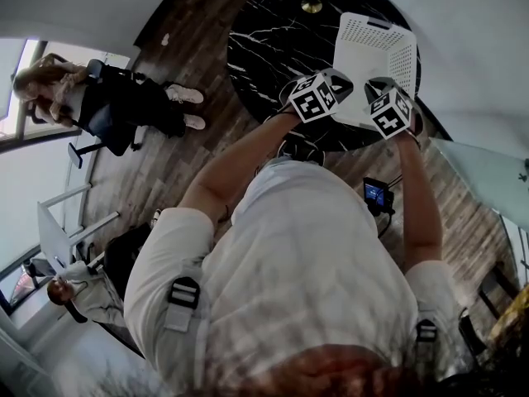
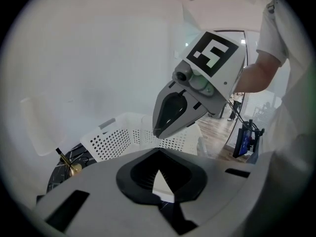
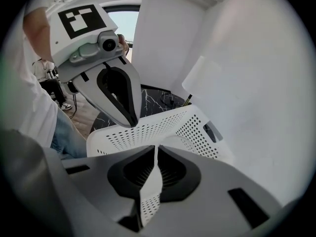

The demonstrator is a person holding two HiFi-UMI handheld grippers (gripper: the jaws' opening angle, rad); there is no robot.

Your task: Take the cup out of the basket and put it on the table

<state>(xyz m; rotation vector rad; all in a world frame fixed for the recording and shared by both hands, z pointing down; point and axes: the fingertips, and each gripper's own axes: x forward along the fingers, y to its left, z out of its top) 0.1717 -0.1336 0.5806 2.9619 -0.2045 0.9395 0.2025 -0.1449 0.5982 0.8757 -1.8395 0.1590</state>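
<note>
Both tongs are pressed together and empty. The white basket (image 3: 163, 127) lies just ahead of and below the tips of my left gripper (image 2: 158, 154) and my right gripper (image 3: 157, 149), on the black table (image 1: 264, 48). Its near rim sits closest under the right tips, so I judge that hand the nearer. I can't make out the cup in any view (white on white, perhaps). If it's inside, it lies forward and down from the right tips, which must spread first.

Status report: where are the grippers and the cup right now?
Left gripper shut, empty. Right gripper shut, empty. Both by the white basket on the black table. Cup not in sight. No obstruction seen.
</note>
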